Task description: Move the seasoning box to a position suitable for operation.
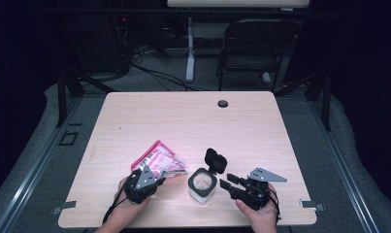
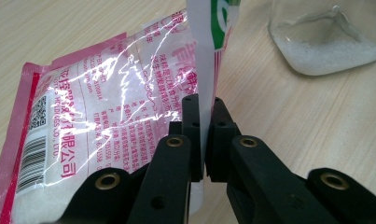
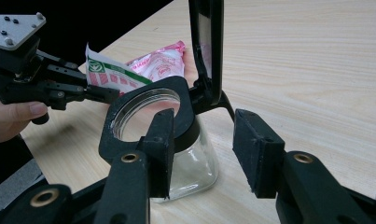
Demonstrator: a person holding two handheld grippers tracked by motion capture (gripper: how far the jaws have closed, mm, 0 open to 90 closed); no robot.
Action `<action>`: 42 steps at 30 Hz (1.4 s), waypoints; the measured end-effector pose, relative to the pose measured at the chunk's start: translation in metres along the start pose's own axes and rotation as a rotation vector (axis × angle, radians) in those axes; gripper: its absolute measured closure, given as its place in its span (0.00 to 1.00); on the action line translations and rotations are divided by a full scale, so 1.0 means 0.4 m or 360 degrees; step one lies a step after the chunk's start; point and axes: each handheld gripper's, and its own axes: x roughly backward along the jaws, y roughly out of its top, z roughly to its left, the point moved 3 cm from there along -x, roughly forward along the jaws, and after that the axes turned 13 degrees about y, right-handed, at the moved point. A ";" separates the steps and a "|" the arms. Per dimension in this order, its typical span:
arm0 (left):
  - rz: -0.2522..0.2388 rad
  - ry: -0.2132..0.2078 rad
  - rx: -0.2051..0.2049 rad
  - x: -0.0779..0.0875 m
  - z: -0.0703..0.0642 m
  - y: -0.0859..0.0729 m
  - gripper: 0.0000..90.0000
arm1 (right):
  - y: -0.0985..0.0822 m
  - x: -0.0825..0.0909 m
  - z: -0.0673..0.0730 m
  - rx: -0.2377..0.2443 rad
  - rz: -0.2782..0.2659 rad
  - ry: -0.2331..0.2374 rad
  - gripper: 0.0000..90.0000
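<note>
Two grippers flank the open-lidded jar (image 1: 202, 187): left gripper (image 2: 202, 122) pinches the pink bag (image 2: 106, 107), right gripper (image 3: 202, 149) gapes.

A pale wooden surface (image 1: 193, 121) carries a pink packet (image 1: 160, 160) at about seven o'clock from its middle and a glass jar (image 1: 202, 187), lid open, toward six o'clock.

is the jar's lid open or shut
Open: the jar stands upright with its black hinged lid flipped up, leaving the mouth uncovered; white grains lie inside.
</note>
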 end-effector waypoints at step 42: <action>-0.0254 -0.0034 0.0043 0.133 0.041 0.077 1.00 | 0.006 0.003 0.009 0.0077 -0.0030 -0.0018 0.65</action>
